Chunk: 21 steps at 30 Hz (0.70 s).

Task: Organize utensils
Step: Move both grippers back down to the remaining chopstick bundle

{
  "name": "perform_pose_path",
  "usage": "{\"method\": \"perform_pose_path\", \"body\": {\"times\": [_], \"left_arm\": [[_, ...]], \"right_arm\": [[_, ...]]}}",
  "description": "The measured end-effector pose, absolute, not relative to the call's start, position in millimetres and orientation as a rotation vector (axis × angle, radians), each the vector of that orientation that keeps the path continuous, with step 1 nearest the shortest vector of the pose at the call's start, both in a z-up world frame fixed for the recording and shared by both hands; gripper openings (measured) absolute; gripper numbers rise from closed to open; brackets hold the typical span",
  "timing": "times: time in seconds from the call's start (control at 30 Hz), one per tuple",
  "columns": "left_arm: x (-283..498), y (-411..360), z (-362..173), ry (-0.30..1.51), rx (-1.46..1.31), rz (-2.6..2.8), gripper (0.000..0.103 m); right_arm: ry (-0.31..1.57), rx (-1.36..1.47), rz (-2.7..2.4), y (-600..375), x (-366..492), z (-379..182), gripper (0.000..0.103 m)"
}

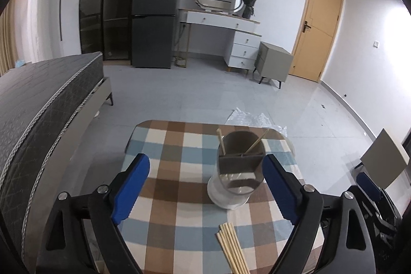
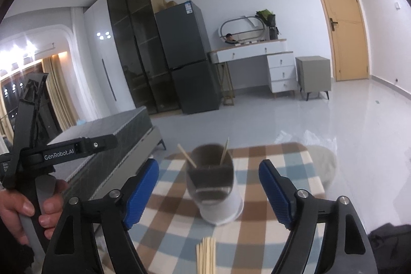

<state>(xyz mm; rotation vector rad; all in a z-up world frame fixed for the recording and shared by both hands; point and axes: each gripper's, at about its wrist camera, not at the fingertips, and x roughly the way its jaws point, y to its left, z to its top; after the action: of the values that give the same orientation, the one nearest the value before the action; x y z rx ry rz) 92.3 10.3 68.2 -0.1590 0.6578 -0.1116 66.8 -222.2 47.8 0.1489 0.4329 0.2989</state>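
A bedroom with a grey tiled floor fills both wrist views: a dark mattress (image 1: 38,104) runs along the left, a tall grey fridge (image 1: 154,14) and a white dressing table (image 1: 221,25) stand against the far wall, and a wooden door (image 1: 318,25) is at the right. In the foreground is a small table covered by a checked cloth (image 1: 167,153) in brown, blue and cream. Near its middle stands a utensil holder (image 1: 239,168), a dark divided cup on a pale round base, with two chopsticks (image 1: 221,141) already leaning upright in it. The remaining bundle of chopsticks (image 1: 232,248) lies flat on the cloth at the near edge, long axis pointing from the viewer toward the holder. The left gripper (image 1: 205,186) has its blue jaws spread wide with nothing between them; the bundle lies below it, toward its right finger. The right gripper (image 2: 208,193) is likewise spread and empty, and the bundle (image 2: 205,256) sits almost centred beneath it, so the right hand looks better lined up for a pick. The person's left hand (image 2: 23,209) shows at that view's left edge. The bundle's near ends run out of frame, so the overhang cannot be judged. Cloth around the holder is bare, leaving room to approach, though the table edges are close.
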Motion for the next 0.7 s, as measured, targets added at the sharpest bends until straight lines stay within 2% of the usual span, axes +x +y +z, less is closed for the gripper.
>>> {"method": "perform_pose_path", "body": {"times": [0.37, 0.7], "left_arm": [[68.4, 8.4, 25.6, 0.651, -0.139, -0.093, 0.087], [74.6, 5.7, -32.9, 0.769, -0.161, -0.093, 0.088]], "right_arm": [[0.529, 0.119, 0.295, -213.0, 47.2, -7.6, 0.089], [0.652, 0.121, 0.291, -213.0, 58.5, -45.6, 0.089]]}}
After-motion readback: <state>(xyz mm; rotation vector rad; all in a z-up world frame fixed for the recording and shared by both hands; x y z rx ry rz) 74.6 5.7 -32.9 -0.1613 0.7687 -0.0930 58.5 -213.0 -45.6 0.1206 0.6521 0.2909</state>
